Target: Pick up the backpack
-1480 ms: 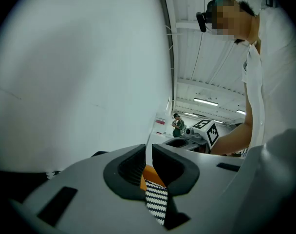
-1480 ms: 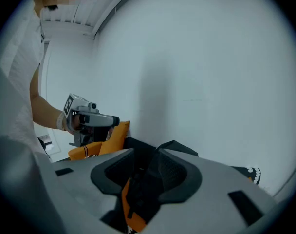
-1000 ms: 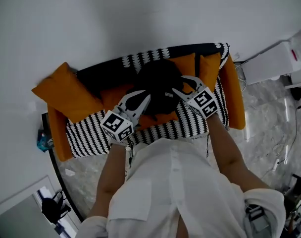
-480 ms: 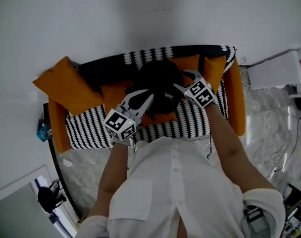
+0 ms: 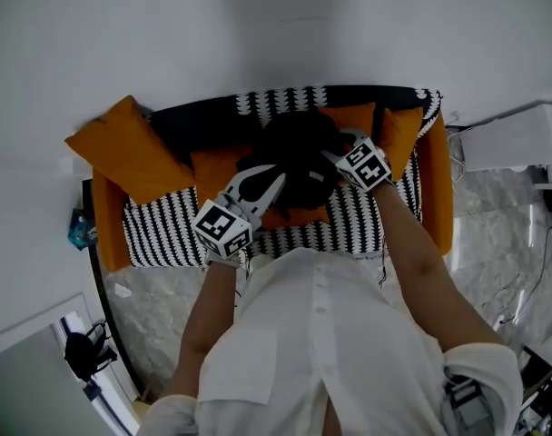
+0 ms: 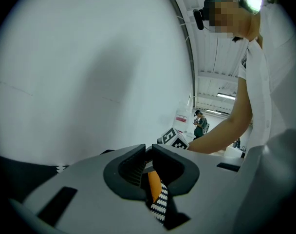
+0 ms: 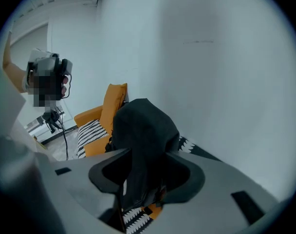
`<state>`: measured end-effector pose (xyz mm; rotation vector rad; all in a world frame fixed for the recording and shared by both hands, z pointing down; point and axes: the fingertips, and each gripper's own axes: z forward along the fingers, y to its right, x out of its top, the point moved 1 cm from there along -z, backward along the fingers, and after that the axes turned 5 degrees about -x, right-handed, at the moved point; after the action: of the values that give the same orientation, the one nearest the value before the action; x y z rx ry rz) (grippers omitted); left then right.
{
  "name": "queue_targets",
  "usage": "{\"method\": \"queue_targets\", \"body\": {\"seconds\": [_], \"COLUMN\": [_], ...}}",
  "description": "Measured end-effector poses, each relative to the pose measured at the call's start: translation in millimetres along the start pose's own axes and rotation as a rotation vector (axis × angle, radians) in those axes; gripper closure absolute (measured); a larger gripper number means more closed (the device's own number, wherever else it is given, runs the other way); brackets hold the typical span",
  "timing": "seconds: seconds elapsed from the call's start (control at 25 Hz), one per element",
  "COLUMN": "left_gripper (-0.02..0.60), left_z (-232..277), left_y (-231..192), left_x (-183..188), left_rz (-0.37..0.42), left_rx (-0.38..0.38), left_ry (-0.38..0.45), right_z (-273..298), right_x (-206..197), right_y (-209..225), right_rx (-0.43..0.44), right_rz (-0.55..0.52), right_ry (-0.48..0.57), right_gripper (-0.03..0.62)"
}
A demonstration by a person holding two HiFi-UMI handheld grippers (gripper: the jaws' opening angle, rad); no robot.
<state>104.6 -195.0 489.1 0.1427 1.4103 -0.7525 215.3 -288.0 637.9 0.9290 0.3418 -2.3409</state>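
A black backpack (image 5: 294, 153) stands upright on the orange sofa (image 5: 437, 189), against its back. In the right gripper view the backpack (image 7: 144, 126) fills the gap between the jaws. My right gripper (image 5: 338, 149) is on the backpack's right upper side, its jaws closing around the black fabric, with a slit of light still beside one pad. My right gripper (image 7: 147, 165) points steeply down. My left gripper (image 5: 271, 180) is shut at the backpack's lower left edge; the left gripper view shows my left gripper (image 6: 149, 152) with nothing seen between its pads.
A black-and-white patterned throw (image 5: 167, 230) covers the seat and back. Orange cushions lie at the left (image 5: 122, 153) and right (image 5: 394, 134). A white wall rises behind the sofa. A white appliance (image 5: 512, 134) and cables sit on the marble floor at the right.
My right gripper has come down and in onto the backpack's right side. My left gripper has stayed where it was, still shut.
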Motion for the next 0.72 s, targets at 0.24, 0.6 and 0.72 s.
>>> {"method": "queue_targets", "body": {"seconds": [0.24,0.6,0.72], "left_gripper": [0.54,0.446,0.42], "left_z": [-11,9,19], "left_y": [-10,-40,-54], "left_x": [-6,-39,-53], "left_rz": [-0.007,0.098,0.13], "left_rx": [0.026,0.049,0.063], "left_ry": [-0.003,-0.163,-0.23], "right_z": [0,-15,-18], "right_x": [2,-5,-6], "right_y": [0,-28,-34], "right_rx": [-0.038,0.007,0.014], "right_rz": [0.01,0.064,0.063], "right_ry": [-0.007,-0.002,-0.007], "right_gripper": [0.537,0.553,0.553]}}
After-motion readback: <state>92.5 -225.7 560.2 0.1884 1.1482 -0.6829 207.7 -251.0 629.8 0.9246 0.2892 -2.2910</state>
